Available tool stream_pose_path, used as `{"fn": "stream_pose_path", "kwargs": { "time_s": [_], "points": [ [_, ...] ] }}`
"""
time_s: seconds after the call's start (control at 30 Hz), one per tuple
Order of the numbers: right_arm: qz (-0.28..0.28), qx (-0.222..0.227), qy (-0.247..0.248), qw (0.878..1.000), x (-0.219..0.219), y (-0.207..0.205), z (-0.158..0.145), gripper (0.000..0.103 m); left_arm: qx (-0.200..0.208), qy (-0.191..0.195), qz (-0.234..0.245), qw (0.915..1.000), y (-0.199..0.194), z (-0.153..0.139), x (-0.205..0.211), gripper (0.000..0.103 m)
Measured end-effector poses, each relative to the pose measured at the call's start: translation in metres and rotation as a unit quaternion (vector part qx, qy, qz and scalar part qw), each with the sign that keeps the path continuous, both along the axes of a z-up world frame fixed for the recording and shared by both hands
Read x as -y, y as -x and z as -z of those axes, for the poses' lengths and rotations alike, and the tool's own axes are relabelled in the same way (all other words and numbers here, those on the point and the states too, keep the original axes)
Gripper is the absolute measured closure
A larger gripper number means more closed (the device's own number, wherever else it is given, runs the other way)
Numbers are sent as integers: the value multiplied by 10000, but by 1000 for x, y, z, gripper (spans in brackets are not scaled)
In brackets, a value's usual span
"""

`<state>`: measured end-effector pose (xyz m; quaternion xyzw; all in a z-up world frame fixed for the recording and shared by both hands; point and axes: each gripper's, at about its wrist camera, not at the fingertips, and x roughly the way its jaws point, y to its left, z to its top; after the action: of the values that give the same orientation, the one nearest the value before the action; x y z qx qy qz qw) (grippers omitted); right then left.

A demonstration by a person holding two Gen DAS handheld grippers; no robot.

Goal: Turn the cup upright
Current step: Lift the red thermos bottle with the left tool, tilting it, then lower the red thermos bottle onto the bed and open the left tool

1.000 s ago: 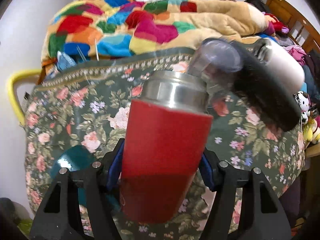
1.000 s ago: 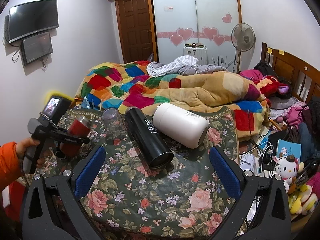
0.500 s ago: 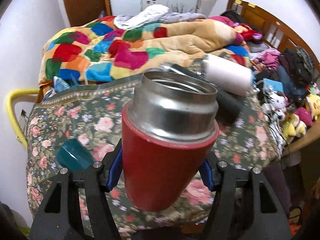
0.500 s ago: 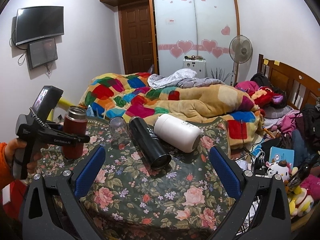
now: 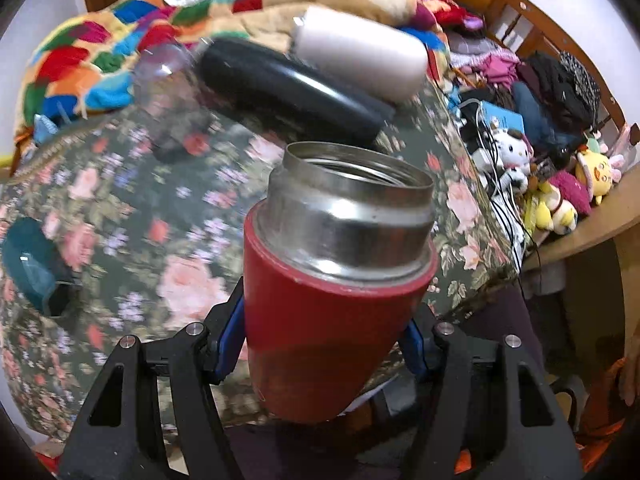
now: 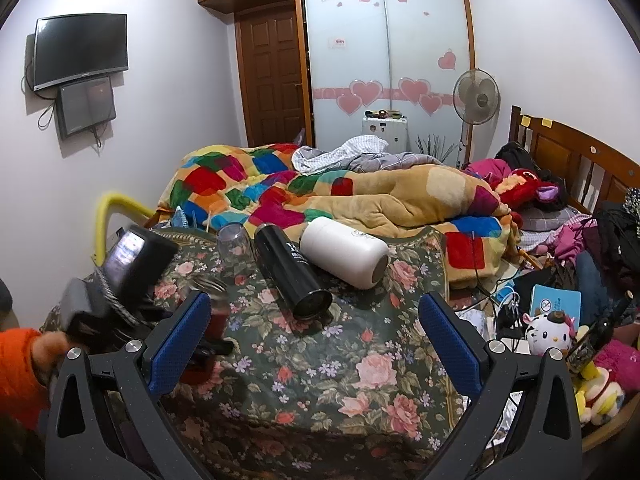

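Note:
My left gripper is shut on a red cup with a steel neck, mouth up and open, held near the front left of the floral table. In the right wrist view the red cup shows partly behind my right finger, low over the table's left side. My right gripper is open and empty above the table's front. A black flask, a white flask and a clear glass lie or stand further back; the two flasks lie on their sides.
A teal object lies at the table's left edge. A bed with a patchwork quilt is behind the table. Plush toys and cables crowd the right side. The table's front edge drops off close to the cup.
The left gripper has moved the red cup lower and toward the table's front left, swinging its view right. The right gripper has risen slightly and stayed open.

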<state>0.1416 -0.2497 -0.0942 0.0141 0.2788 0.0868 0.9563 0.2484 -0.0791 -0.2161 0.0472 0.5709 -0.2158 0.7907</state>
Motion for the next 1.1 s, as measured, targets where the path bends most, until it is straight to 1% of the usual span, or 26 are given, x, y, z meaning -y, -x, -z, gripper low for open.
{"fn": "stream_pose_path", "kwargs": {
  "time_s": [0.13, 0.2, 0.37, 0.6, 0.73, 0.9, 1.0, 1.1],
  "points": [
    [24, -66, -24, 10000, 4, 0, 4, 0, -130, -97, 41, 9999, -5, 15, 14, 38],
    [22, -105, -40, 9999, 4, -2, 6, 0, -106, -138, 29, 9998, -9, 21, 20, 38],
    [-7, -207, -83, 9998, 5, -7, 11, 0, -154, -122, -41, 9998, -22, 28, 23, 39],
    [-53, -356, -6, 9994, 0, -16, 19, 0, -274, -215, -35, 9994, -32, 45, 23, 40],
    [-51, -456, 12, 9989, -1, -20, 22, 0, -110, -170, 40, 9998, -30, 40, 26, 40],
    [-63, -502, 57, 9987, -7, -24, 23, 0, 240, -299, 145, 9992, -21, 25, 28, 39],
    [-88, -475, 113, 9988, -12, -23, 21, 0, 396, -307, 107, 9987, -15, 13, 19, 39],
    [-131, -463, 153, 9987, -16, -24, 19, 0, 641, -277, -13, 9976, -5, -1, 4, 39]
  ]
}}
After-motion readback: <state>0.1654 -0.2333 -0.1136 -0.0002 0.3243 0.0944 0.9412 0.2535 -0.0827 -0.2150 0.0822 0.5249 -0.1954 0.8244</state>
